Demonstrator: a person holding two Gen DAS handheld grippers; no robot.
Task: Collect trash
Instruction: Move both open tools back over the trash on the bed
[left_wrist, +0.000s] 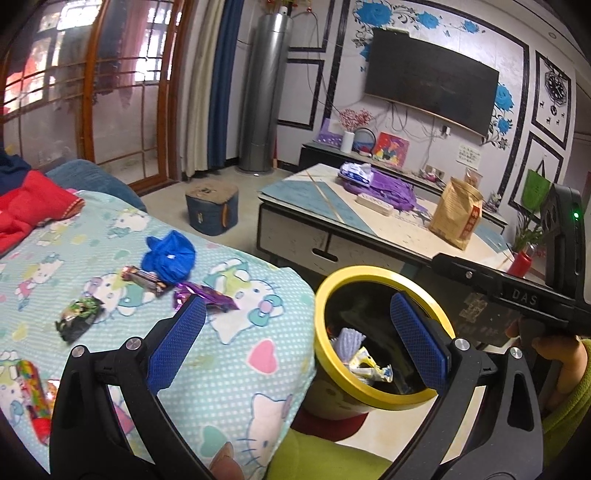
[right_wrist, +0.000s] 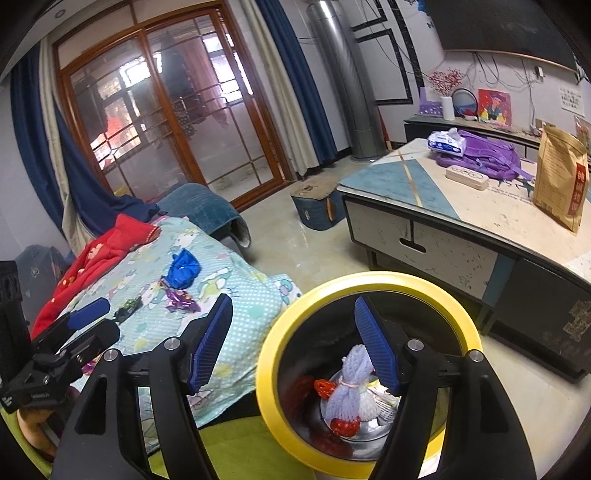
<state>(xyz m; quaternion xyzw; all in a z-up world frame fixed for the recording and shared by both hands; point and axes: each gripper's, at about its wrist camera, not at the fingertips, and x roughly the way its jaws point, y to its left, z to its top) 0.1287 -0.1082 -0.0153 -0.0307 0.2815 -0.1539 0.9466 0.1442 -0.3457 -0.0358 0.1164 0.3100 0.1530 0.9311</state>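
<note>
A yellow-rimmed bin (left_wrist: 380, 400) (right_wrist: 273, 402) stands by the bed's near corner, holding a lavender foam net (right_wrist: 351, 391), red bits and crumpled wrappers (left_wrist: 369, 367). On the Hello Kitty blanket (left_wrist: 240, 354) lie a blue plastic bag (left_wrist: 170, 256) (right_wrist: 183, 268), a brown candy bar wrapper (left_wrist: 142, 278), a purple wrapper (left_wrist: 207, 295) (right_wrist: 180, 301), a dark green wrapper (left_wrist: 79, 317) and a colourful wrapper (left_wrist: 33, 391). My left gripper (left_wrist: 299, 336) is open and empty, straddling the bed edge and bin. My right gripper (right_wrist: 293, 341) is open and empty over the bin's left rim.
A coffee table (left_wrist: 369, 229) (right_wrist: 461, 236) stands right of the bin with a brown paper bag (left_wrist: 456, 212), purple backpack (right_wrist: 484, 157) and tissue pack. A blue stool (left_wrist: 212, 208) sits on the floor. Red clothing (left_wrist: 33, 206) lies on the bed's far side.
</note>
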